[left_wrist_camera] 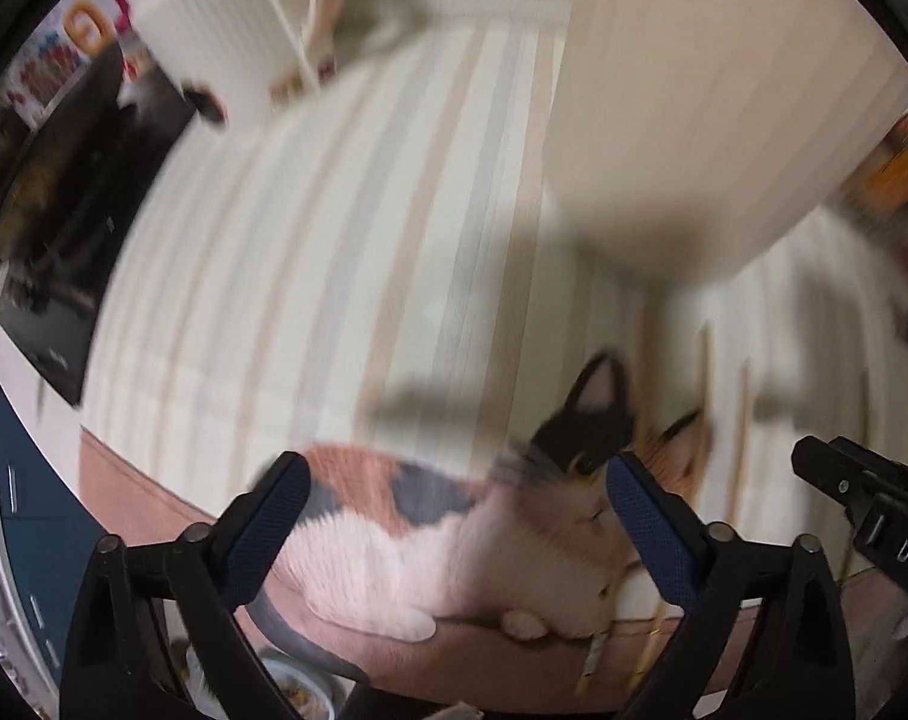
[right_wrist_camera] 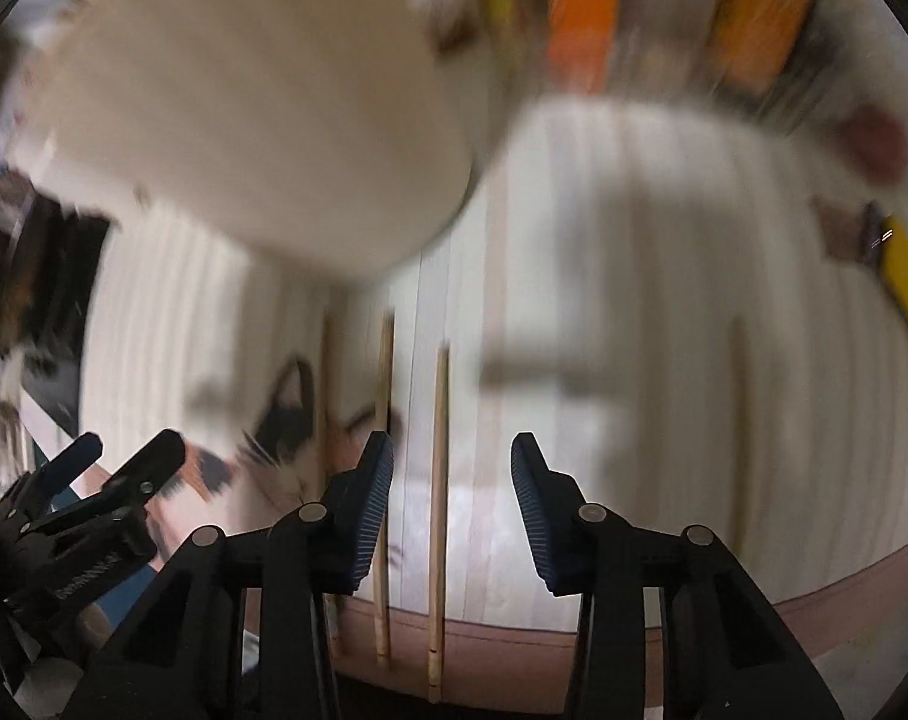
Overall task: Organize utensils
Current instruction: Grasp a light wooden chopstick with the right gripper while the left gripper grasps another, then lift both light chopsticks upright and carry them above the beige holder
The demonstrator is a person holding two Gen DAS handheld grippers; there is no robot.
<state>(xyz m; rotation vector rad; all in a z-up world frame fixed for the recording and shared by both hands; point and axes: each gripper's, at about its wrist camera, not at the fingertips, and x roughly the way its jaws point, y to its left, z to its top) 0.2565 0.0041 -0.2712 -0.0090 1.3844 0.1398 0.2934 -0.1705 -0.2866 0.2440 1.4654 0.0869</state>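
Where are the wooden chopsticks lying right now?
In the right wrist view the chopsticks lie lengthwise on the striped mat, one running between the open right gripper fingers, just right of the cat picture.

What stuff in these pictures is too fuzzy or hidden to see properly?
- Big cream container, right wrist view: motion blur; its top is cut off by the edge.
- Orange things behind it, right wrist view: too smeared to identify.
- Chopsticks, right wrist view: near ends hidden behind the right hand-held gripper.
- Cat picture, left wrist view: blurred.
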